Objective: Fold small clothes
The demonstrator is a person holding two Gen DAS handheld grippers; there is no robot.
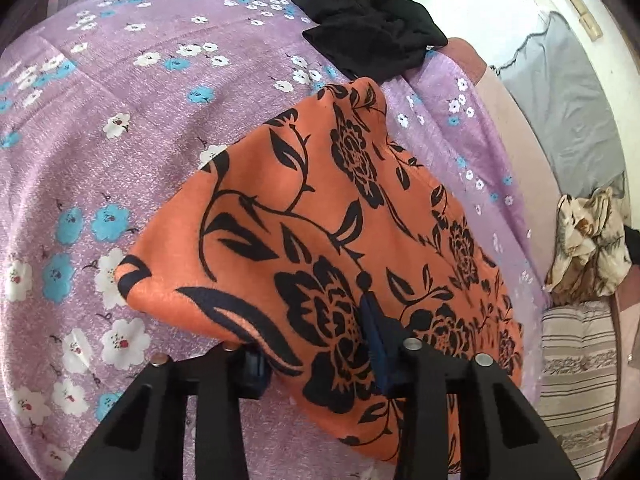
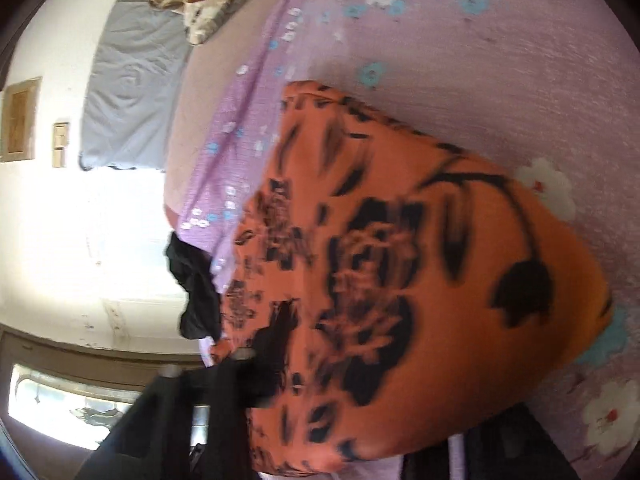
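Nearest the lens, the orange floral garment (image 1: pixel 320 240) — bunched and draped over the lilac flowered bedspread (image 1: pixel 120 120) near its edge — fills both views. No flat, squared fold shows, so folding is judged barely begun. The left gripper (image 1: pixel 320 354) has its jaws pinched on the cloth's near hem, a dark pad buried in the fabric. The right gripper (image 2: pixel 352 412) is closed on the same garment's edge, though blur hides the pads. Only the left view shows the black garment (image 1: pixel 368 32) whole and unfolded; the right view adds a window — and a sliver of that cloth.

Fuzzy matt orange cloth (image 1: pixel 320 220), textured lilac bedsheet (image 1: pixel 120 160)
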